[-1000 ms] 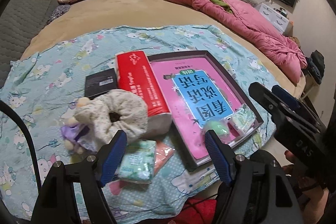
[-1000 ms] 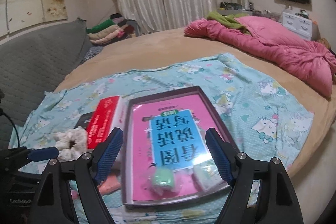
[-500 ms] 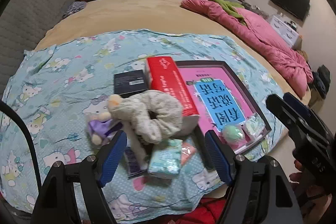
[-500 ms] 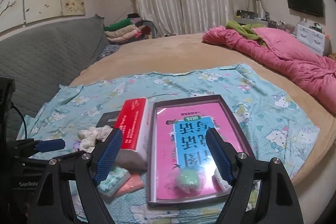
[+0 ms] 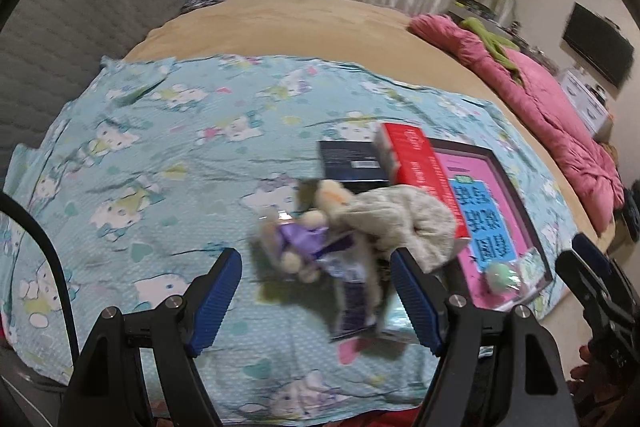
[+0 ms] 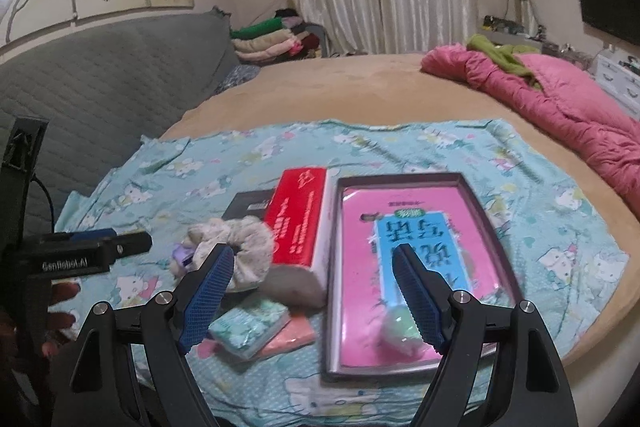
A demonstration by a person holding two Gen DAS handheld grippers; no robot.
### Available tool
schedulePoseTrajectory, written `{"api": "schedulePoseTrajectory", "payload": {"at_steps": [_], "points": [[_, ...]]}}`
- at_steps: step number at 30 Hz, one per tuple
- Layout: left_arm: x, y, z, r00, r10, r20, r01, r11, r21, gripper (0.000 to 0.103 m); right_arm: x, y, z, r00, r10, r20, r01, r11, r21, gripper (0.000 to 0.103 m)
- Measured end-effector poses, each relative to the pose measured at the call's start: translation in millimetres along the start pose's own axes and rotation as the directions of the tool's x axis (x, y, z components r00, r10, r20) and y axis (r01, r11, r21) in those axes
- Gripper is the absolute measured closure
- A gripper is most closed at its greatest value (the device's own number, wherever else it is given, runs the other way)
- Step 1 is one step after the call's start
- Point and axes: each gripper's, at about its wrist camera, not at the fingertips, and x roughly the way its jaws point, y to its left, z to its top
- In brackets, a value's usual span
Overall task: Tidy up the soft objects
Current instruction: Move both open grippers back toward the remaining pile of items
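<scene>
A cream scrunchie (image 5: 400,219) (image 6: 244,247) lies on the blue cartoon-print cloth (image 5: 168,163) beside a small plush toy with purple cloth (image 5: 296,239) (image 6: 182,255). A tray (image 6: 332,267) holds a pink book (image 6: 404,247), a green soft ball (image 6: 400,327) (image 5: 498,277) and a small packet (image 5: 528,265). A green tissue pack (image 6: 248,327) lies on a pink pack (image 6: 288,337). My left gripper (image 5: 316,299) is open, low before the plush toy. My right gripper (image 6: 314,301) is open above the tray's near left edge.
A red and white tissue box (image 6: 298,223) (image 5: 416,171) lies left of the tray, with a dark flat box (image 5: 352,165) behind it. A pink quilt (image 6: 560,115) lies at the far right of the bed. A grey headboard (image 6: 100,75) runs along the left.
My left gripper has swung left, so the scrunchie and toy now sit between its fingers and the tray has slid right. My right gripper has pulled back and shifted left.
</scene>
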Motion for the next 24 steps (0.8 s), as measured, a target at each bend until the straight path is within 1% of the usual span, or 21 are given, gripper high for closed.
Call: {"api": "schedulePoseTrajectory", "payload": {"at_steps": [7, 12, 14, 17, 20, 24], "points": [[8.0, 35.6, -4.7, 1.0, 0.02, -0.013, -0.021, 0.997, -0.07, 0.027, 18.6, 16.3, -13.5, 0.997, 0.039, -0.069, -0.04, 0.999, -0.022, 0.02], [17.5, 39.5, -9.6, 1.0, 0.003, -0.029, -0.006, 0.997, -0.077, 0.027, 33.5, 28.6, -26.0, 0.99, 0.062, -0.123, -0.068, 0.997, -0.045, 0.02], [20.3, 35.9, -9.9, 0.999, -0.015, -0.033, 0.013, 0.997, -0.076, 0.027, 41.3, 35.2, -32.3, 0.987, 0.068, -0.149, -0.077, 0.995, -0.059, 0.02], [25.7, 22.6, -6.1, 0.997, -0.063, -0.037, 0.061, 0.997, -0.057, 0.027, 50.7, 45.2, -41.3, 0.982, 0.073, -0.173, -0.089, 0.992, -0.09, 0.02], [34.3, 4.5, 0.9, 0.992, -0.118, -0.054, 0.116, 0.992, -0.04, 0.027, 63.9, 51.1, -47.7, 0.975, 0.094, -0.201, -0.113, 0.99, -0.086, 0.02], [48.7, -21.1, 11.3, 0.984, -0.156, -0.083, 0.156, 0.988, -0.004, 0.027, 80.9, 53.9, -55.5, 0.967, 0.098, -0.236, -0.119, 0.99, -0.073, 0.02]]}}
